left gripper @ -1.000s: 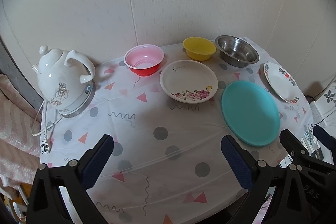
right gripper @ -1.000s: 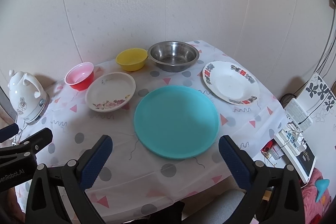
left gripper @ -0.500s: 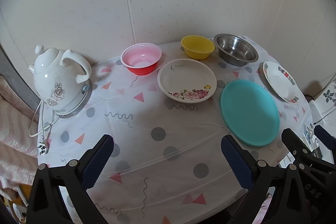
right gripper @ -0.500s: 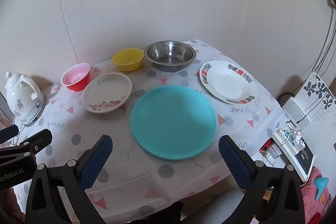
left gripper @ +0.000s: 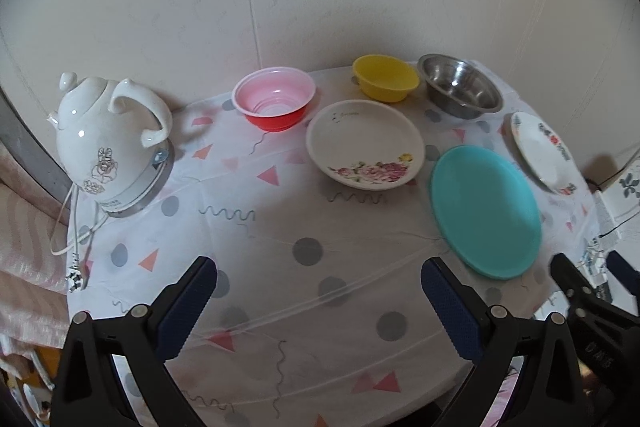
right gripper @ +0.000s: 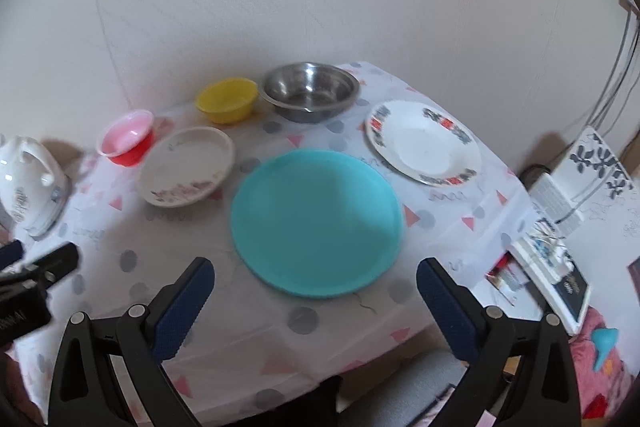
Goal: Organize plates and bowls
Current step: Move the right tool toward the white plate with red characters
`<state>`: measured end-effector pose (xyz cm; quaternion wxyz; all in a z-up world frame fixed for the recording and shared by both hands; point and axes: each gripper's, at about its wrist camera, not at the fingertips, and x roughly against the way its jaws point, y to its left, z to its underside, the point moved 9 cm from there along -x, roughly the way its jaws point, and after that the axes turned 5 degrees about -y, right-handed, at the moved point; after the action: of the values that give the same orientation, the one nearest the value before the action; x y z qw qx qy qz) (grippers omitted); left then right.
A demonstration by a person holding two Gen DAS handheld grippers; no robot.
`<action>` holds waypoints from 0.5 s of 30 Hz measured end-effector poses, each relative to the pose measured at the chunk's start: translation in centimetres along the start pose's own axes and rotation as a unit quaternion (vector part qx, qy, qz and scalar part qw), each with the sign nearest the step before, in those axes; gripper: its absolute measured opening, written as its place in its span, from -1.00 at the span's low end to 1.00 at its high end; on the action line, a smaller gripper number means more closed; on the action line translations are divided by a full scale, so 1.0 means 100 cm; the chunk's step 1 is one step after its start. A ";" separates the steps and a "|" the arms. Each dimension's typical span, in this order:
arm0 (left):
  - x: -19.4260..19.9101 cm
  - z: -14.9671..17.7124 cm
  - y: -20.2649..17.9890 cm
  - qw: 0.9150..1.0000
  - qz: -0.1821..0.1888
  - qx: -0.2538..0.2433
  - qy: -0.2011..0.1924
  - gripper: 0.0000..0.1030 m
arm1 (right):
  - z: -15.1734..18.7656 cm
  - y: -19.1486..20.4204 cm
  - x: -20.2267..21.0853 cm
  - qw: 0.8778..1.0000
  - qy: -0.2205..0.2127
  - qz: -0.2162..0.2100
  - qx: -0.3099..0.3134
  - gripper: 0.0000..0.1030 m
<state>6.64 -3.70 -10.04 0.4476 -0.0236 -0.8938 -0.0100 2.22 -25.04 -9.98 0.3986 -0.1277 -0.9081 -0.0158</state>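
On the patterned tablecloth lie a teal plate (left gripper: pixel 485 211) (right gripper: pixel 317 222), a white floral dish (left gripper: pixel 365 143) (right gripper: pixel 187 165) and a white plate with a red-and-black rim (left gripper: pixel 541 151) (right gripper: pixel 423 141). Behind them stand a red bowl with a pink inside (left gripper: pixel 274 102) (right gripper: pixel 127 136), a yellow bowl (left gripper: pixel 385 77) (right gripper: pixel 227 99) and a steel bowl (left gripper: pixel 459 90) (right gripper: pixel 311 91). My left gripper (left gripper: pixel 319 291) hovers open over the near table. My right gripper (right gripper: pixel 315 287) is open above the teal plate's near edge. Nothing is held.
A white kettle (left gripper: pixel 106 138) (right gripper: pixel 29 177) with its cord stands on the table's left. The wall runs close behind the bowls. A white box with a leaf print (right gripper: pixel 588 171) and small items sit off the table's right side. A pink cloth (left gripper: pixel 24 239) lies left.
Both views have shifted slightly; the dishes sit a bit further left in the right wrist view, which is now blurred. No dish has moved on the table.
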 end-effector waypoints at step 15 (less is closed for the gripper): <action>-0.051 0.010 -0.008 0.991 0.088 0.058 0.080 1.00 | 0.004 -0.027 -0.038 0.999 0.044 0.013 -0.004 0.96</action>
<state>8.85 -4.63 -14.72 0.5173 -0.0754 -0.8487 0.0798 3.70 -28.42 -12.82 0.4382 -0.1398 -0.8877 -0.0198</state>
